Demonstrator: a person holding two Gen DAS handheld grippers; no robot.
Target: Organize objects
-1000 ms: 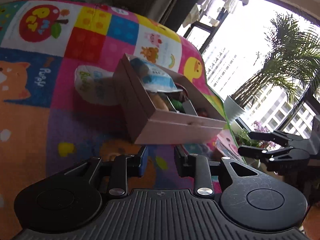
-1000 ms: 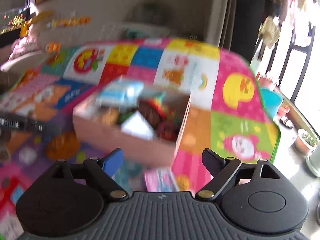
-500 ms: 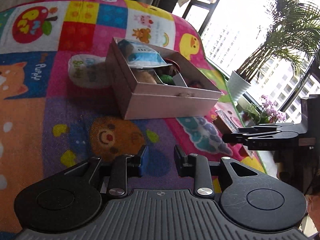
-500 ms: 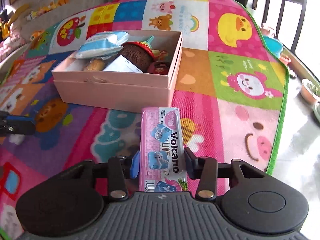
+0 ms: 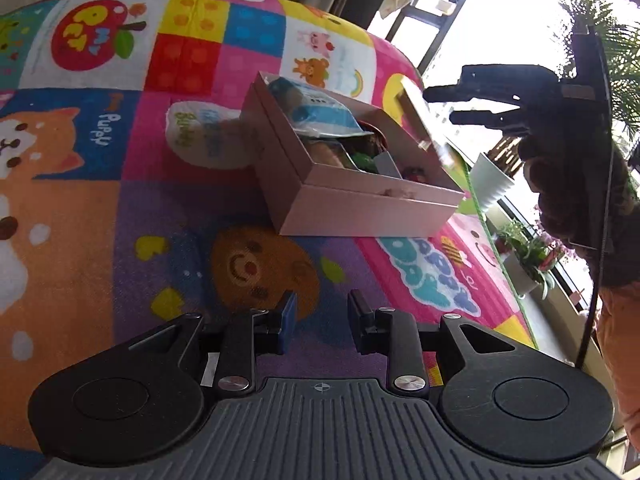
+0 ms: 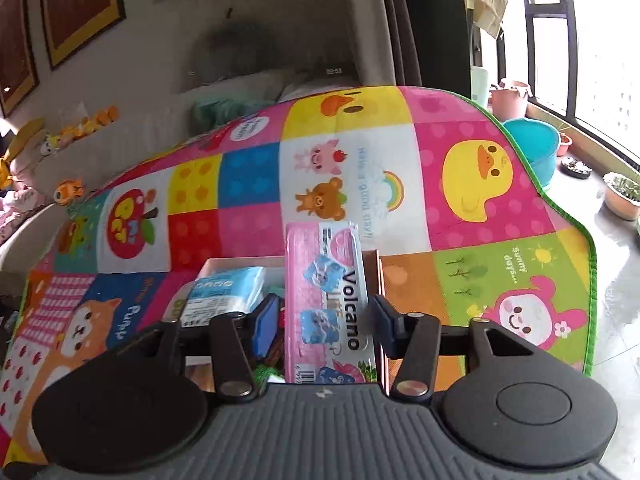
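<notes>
An open pink carton sits on the colourful play mat, holding a blue tissue packet and other small items. In the right wrist view a pink "Volcano" box lies lengthwise between the fingers of my right gripper, above the carton's right side. The jaws are opening, with slim gaps showing beside both pads. From the left wrist view the right gripper hovers over the carton's far corner. My left gripper hangs low over the mat, jaws narrowly apart, nothing between them.
A white pouch lies against the carton's left wall. The mat's green edge ends at a shiny floor with a teal basin, plant pots and a window. A person's hand holds the right gripper.
The right gripper closed on the Volcano box lying on the mat, lifted it and carried it over the carton; its jaws have now eased apart. The left gripper stayed almost still.
</notes>
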